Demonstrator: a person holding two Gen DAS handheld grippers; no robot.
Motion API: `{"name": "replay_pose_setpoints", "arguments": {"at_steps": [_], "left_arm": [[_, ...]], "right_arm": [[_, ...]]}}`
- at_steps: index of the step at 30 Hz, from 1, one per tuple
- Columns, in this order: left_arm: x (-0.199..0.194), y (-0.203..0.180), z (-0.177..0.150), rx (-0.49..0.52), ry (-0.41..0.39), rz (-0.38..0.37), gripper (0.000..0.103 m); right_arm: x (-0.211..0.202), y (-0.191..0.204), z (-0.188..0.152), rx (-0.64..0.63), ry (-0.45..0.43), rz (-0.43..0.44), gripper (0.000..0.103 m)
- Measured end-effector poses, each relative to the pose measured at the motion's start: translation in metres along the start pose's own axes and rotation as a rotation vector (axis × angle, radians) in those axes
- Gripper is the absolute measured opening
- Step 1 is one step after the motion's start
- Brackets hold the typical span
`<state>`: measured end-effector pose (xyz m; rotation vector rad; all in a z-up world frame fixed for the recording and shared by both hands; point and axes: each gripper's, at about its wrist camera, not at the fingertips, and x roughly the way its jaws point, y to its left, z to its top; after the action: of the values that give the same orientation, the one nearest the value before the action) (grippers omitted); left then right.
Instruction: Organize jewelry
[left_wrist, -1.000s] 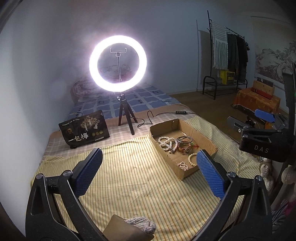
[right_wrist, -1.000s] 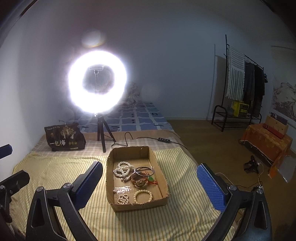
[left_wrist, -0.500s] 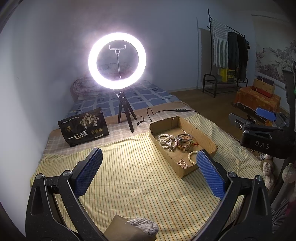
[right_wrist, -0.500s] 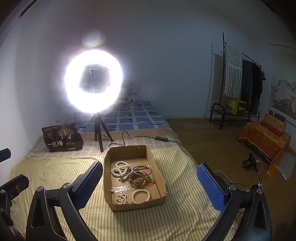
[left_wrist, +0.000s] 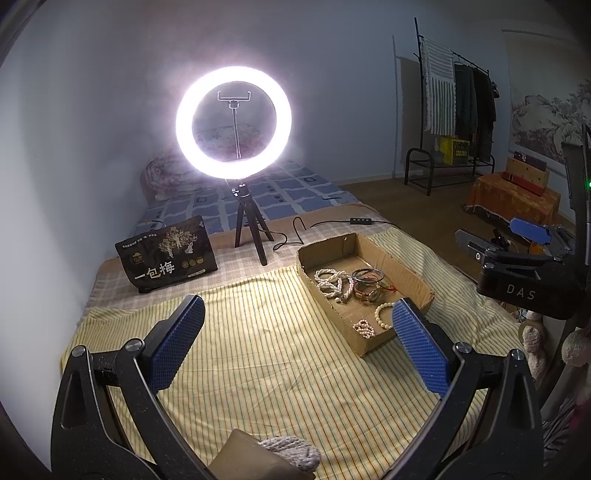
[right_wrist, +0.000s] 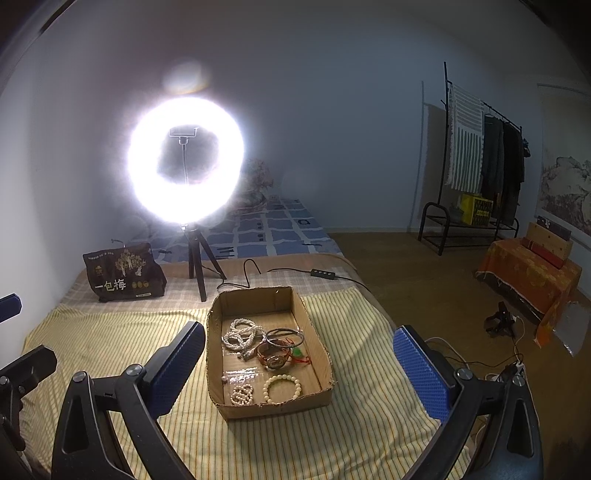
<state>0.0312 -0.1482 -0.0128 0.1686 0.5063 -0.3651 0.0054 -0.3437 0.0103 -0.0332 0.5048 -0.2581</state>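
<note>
A shallow cardboard box (right_wrist: 314, 345) (left_wrist: 413, 271) lies on the yellow striped bedspread (right_wrist: 110, 343). In it are a heap of pearl strands (right_wrist: 240, 336), dark bangles (right_wrist: 284, 334), a brown watch (right_wrist: 275, 358), a cream bead bracelet (right_wrist: 282, 387) and a small beaded piece in a clear bag (right_wrist: 242, 393). My right gripper (right_wrist: 299, 360) is open and empty, hovering above the box's near end. My left gripper (left_wrist: 295, 341) is open and empty over the bedspread, left of the box. The right gripper also shows at the right edge of the left wrist view (left_wrist: 517, 243).
A lit ring light on a tripod (right_wrist: 184, 158) stands behind the box, its cable and switch (right_wrist: 323, 273) trailing right. A black printed bag (right_wrist: 123, 273) stands at the back left. A clothes rack (right_wrist: 480, 166) and an orange-draped stand (right_wrist: 528, 277) are on the floor to the right.
Both views have shifted slightly; the box sits a little lower and nearer in the right wrist view. Both grippers stay open and empty.
</note>
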Motion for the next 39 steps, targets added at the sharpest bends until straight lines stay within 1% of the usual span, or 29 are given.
{"name": "replay_pose_setpoints", "arguments": {"at_steps": [39], "left_arm": [[-0.0003,-0.0014,0.0015,-0.002,-0.003,0.006,0.103]], "right_arm": [[0.0003,0.003,-0.0034,-0.013,0.027,0.018,0.103]]}}
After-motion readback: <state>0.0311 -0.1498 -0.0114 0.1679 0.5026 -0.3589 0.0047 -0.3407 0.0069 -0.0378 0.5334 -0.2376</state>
